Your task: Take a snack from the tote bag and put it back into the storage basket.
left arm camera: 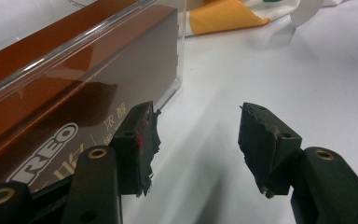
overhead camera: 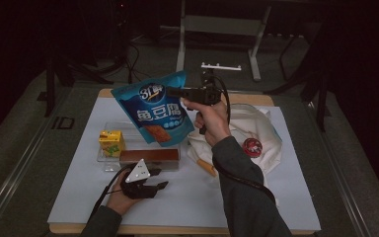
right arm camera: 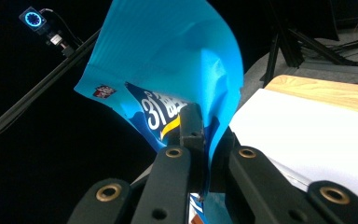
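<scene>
My right gripper [overhead camera: 173, 92] is shut on the top corner of a blue snack pouch [overhead camera: 157, 107] and holds it in the air above the clear plastic tray [overhead camera: 109, 127]. In the right gripper view the pouch [right arm camera: 177, 65] is pinched between the two black jaws, midway point [right arm camera: 204, 135]. My left gripper [overhead camera: 159, 186] rests low on the white mat near the front, open, with nothing between its fingers [left arm camera: 196, 140]. A brown box [overhead camera: 149, 156] lies in the tray's front; its side [left arm camera: 51, 102] is just left of the left jaw.
A yellow carton [overhead camera: 111, 142] stands in the tray's left end. A white cloth bag [overhead camera: 249, 131] with an orange strap [overhead camera: 208, 168] and a red round thing [overhead camera: 252, 146] lies at the right. The white mat [overhead camera: 192, 197] covers a wooden table. Metal stand legs [overhead camera: 219, 29] rise behind.
</scene>
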